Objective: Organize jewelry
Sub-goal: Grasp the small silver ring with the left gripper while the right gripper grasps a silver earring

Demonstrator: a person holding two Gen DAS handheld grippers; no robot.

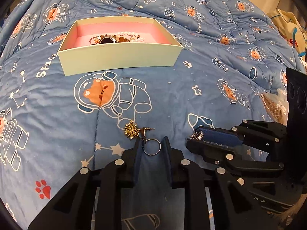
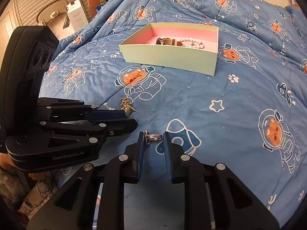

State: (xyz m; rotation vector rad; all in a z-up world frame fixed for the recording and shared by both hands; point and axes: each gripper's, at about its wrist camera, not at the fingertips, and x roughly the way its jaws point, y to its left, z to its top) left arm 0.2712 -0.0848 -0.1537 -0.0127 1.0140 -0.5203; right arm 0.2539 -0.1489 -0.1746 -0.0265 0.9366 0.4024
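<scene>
- My left gripper [image 1: 153, 143] is low over the blue bed cover [image 1: 172, 95]. Its jaws are partly open, with a thin silver ring [image 1: 152, 147] lying between them, close to the left pad. I cannot tell if they touch it.
- A gold earring [image 1: 132, 130] lies just past the tips, joined to that ring.
- My right gripper [image 2: 153, 140] has a thick silver ring [image 2: 152, 137] between its jaws, pressed from both sides.
- The box [image 1: 119, 57] sits farther back on the bed, with a watch [image 1: 105, 39] and pearls [image 1: 130, 35] inside.
</scene>
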